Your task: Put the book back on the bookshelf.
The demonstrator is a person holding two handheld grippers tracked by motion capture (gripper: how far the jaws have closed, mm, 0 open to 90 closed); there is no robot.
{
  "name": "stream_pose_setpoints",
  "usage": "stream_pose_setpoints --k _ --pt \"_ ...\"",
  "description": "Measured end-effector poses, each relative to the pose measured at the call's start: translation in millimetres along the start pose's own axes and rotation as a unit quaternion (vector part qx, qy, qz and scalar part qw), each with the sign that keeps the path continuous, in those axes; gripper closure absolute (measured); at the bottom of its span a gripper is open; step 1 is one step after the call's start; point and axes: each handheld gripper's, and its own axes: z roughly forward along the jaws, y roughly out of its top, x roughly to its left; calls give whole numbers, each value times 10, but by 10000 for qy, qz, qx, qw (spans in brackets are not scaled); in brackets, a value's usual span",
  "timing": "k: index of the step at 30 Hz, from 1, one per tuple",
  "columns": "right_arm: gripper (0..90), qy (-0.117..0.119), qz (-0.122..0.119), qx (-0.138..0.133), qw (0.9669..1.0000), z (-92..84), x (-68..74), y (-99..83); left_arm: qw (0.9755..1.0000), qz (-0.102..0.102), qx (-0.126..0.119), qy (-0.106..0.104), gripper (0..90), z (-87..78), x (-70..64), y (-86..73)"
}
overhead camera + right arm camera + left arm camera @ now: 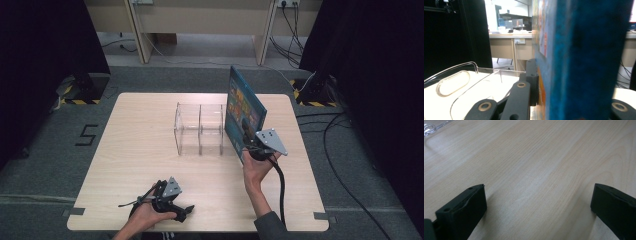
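Note:
A blue book [245, 112] with a colourful cover stands upright over the right part of the wooden table [130, 130], just right of a clear acrylic rack [199, 129]. My right gripper [248, 131] is shut on the book's near lower edge. In the right gripper view the book [584, 60] is pinched between the jaws of the right gripper [574, 97], and one black finger [532, 80] presses on its cover. The rack [454, 82] lies to the left there. My left gripper [184, 212] rests low at the table's front, held by a hand. In its own view the left gripper [539, 187] stands open over bare wood.
The rack has two open compartments split by a clear divider. A corner of it shows in the left gripper view [431, 127]. Black curtains flank the table, a desk [200, 20] stands beyond it, and cables [345, 185] run over the floor at the right.

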Motion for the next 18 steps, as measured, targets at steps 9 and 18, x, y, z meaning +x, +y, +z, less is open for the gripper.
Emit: stream_pose_setpoints --k 9,18 --pt "826 -263 -84 -141 9995 53 47 -56 10000 18 -11 -14 0 0 -5 -3" --pt "825 -409 -61 -253 9988 77 79 -82 10000 26 -3 -25 0 -2 -7 -2"
